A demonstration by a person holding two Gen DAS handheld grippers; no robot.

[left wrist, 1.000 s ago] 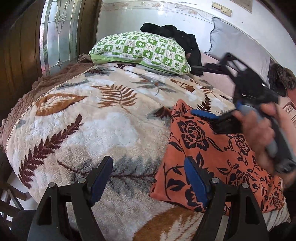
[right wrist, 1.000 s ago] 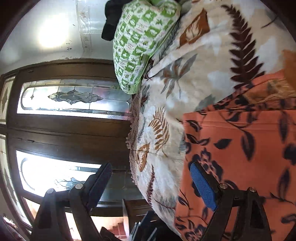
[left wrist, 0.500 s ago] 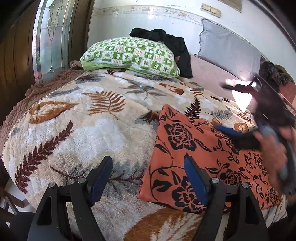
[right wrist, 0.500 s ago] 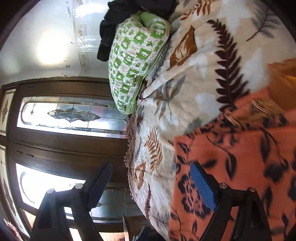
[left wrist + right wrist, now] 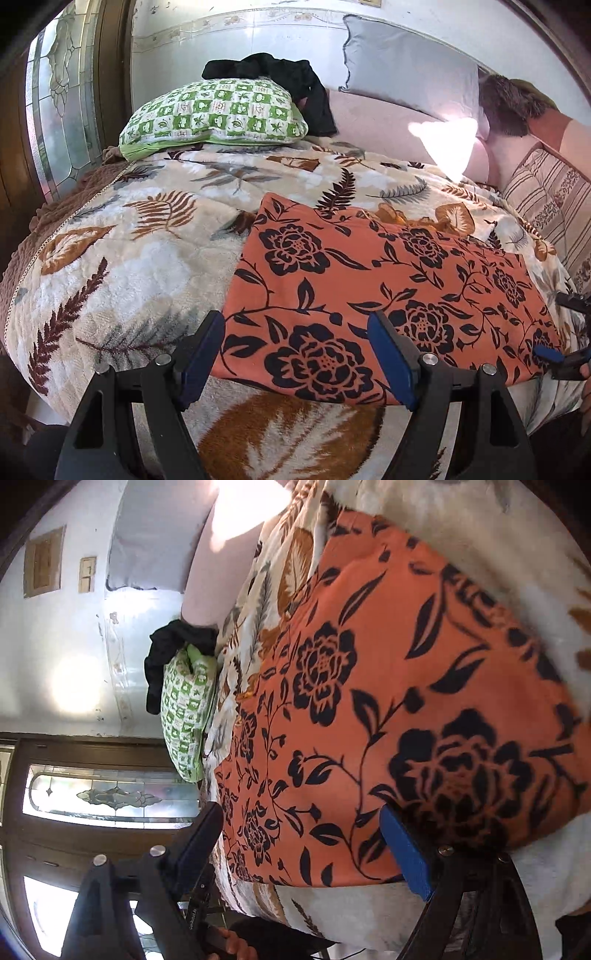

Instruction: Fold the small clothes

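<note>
Garment: the orange floral-print cloth with black roses [image 5: 373,291] now lies flat and smoothed on the leaf-patterned plush blanket [image 5: 122,258] of the bed, at its near edge.
Change: a second ago the right claw [image 5: 554,356] was over the cloth's middle; it has drawn back to the right corner.
Left claw [image 5: 295,363]: wide, hovering at the near left corner, holding nothing.
Right claw: wide too (its blue pad sits by the hem).
Meaning: smoothing looks done; a corner pinch for the fold likely comes next.

Orange garment [image 5: 373,291] (black floral print) lies folded flat.
</note>
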